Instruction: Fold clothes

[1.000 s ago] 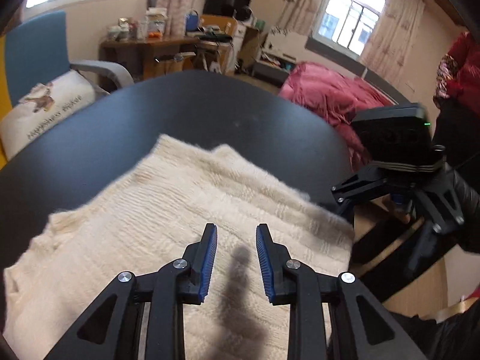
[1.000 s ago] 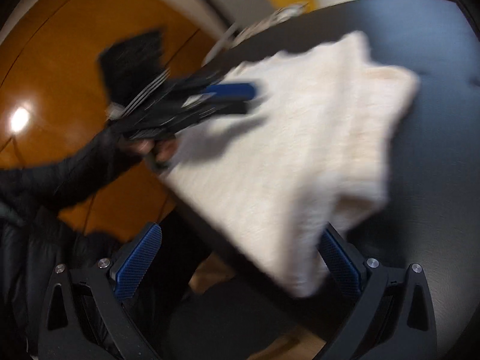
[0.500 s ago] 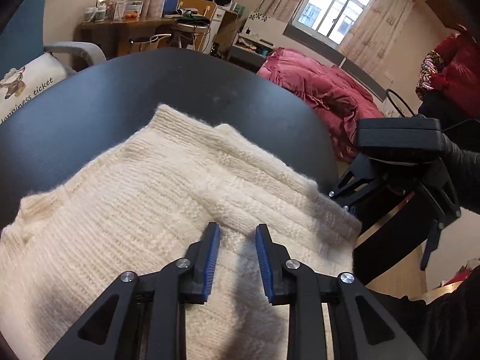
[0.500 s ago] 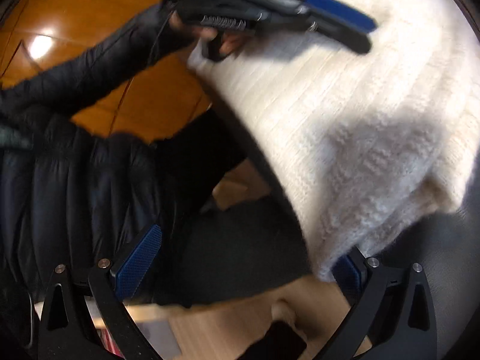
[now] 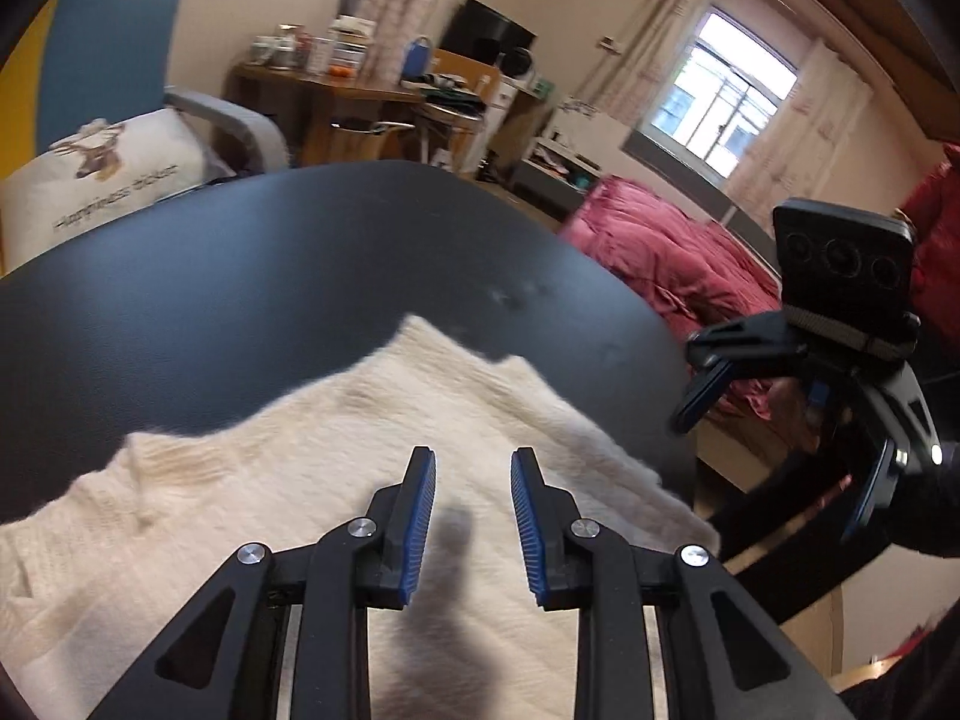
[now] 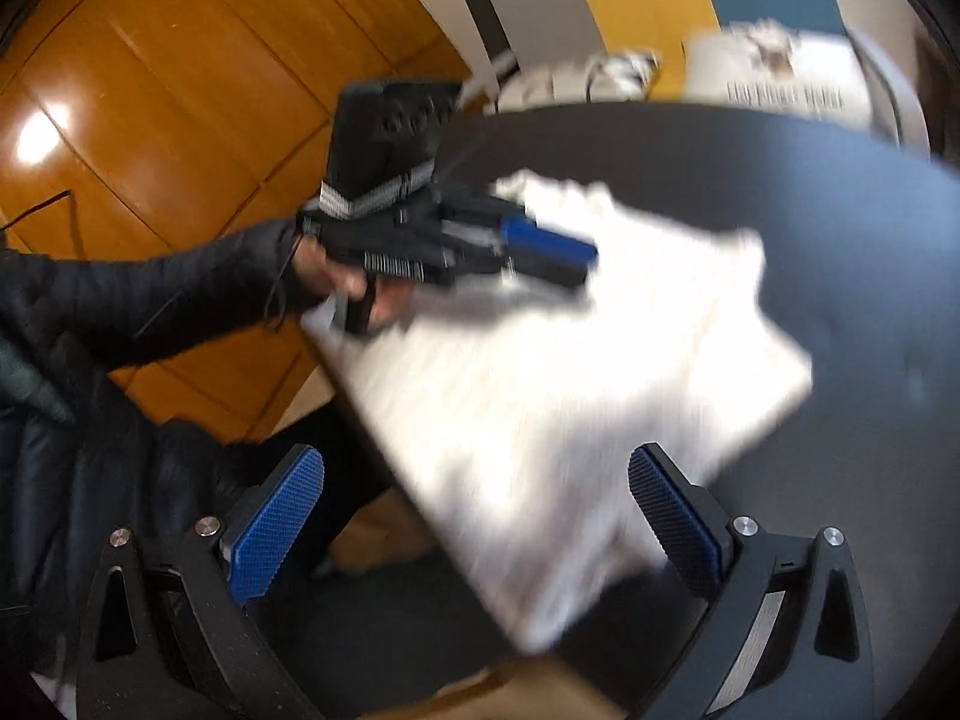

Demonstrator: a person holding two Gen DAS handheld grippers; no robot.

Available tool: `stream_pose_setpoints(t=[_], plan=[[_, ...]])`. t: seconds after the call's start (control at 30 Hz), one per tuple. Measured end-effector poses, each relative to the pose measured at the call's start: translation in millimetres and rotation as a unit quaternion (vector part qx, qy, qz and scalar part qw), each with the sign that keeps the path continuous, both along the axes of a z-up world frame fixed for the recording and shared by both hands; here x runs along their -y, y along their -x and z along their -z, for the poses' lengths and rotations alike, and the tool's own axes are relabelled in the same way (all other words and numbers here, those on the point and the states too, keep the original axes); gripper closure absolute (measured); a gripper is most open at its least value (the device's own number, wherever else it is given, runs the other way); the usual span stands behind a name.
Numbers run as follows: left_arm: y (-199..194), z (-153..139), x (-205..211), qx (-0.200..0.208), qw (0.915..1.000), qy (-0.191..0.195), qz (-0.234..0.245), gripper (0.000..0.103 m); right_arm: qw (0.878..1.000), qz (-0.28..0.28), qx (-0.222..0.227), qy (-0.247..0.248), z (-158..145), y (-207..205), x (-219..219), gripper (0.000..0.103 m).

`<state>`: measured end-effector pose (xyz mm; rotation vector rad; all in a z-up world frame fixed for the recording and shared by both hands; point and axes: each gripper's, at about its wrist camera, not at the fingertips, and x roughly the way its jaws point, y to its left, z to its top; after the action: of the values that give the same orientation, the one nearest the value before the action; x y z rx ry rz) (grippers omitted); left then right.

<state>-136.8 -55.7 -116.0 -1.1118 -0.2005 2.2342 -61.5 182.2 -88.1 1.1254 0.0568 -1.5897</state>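
Nearest the left wrist camera, at six o'clock, the left gripper (image 5: 473, 483) hangs just above the cream knitted sweater (image 5: 336, 456), its blue pads partly spread with nothing between them and its shadow falling on the knit. That sweater lies folded flat on the black tabletop (image 5: 240, 276), near the edge closest to the person, with one corner pointing toward twelve o'clock. At three o'clock, off the tabletop's edge, the right gripper (image 5: 780, 426) is held in the air, apart from the cloth. From the right wrist camera, the right gripper's pads stand wide apart and empty, the blurred sweater showing beyond them. Farther off, at ten o'clock, a blue armchair (image 5: 108, 54) holds a white cushion (image 5: 102, 174); at two o'clock a pink quilt (image 5: 660, 246) lies heaped.
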Motion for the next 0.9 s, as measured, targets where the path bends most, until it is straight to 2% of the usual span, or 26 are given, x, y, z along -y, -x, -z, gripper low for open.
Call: stream_pose_setpoints(t=[0.1,0.17,0.2,0.27,0.33,0.5,0.63,0.73,0.9], plan=[[4,11,6,0.011,0.9988,0.044,-0.015,0.077,0.998,0.002,0.041,-0.038,38,20,13,0.000],[3,10,17,0.007,0.9994,0.031,-0.010,0.077,0.998,0.008,0.048,-0.041,51,17,6,0.000],[2,5,20,-0.013,0.9992,0.036,-0.004,0.077,0.998,0.011,0.050,-0.041,56,15,3,0.000],[6,-4,23,-0.049,0.9960,0.074,0.015,0.077,0.996,0.032,0.069,-0.041,53,16,-8,0.000],[19,-8,28,-0.052,0.9930,0.098,0.042,0.076,0.996,0.049,0.065,-0.039,46,14,-13,0.000],[46,4,30,-0.011,0.9870,0.111,0.115,0.075,0.997,0.054,0.032,-0.050,35,6,-2,0.000],[53,17,17,0.008,0.9789,0.134,0.154,0.074,0.996,0.059,0.035,-0.062,51,6,5,0.000],[61,22,16,0.022,0.9815,0.118,0.149,0.073,0.996,0.070,0.038,-0.050,52,4,3,0.000],[65,29,22,0.048,0.9834,0.107,0.138,0.072,0.995,0.092,0.020,-0.045,31,5,-10,0.000]])
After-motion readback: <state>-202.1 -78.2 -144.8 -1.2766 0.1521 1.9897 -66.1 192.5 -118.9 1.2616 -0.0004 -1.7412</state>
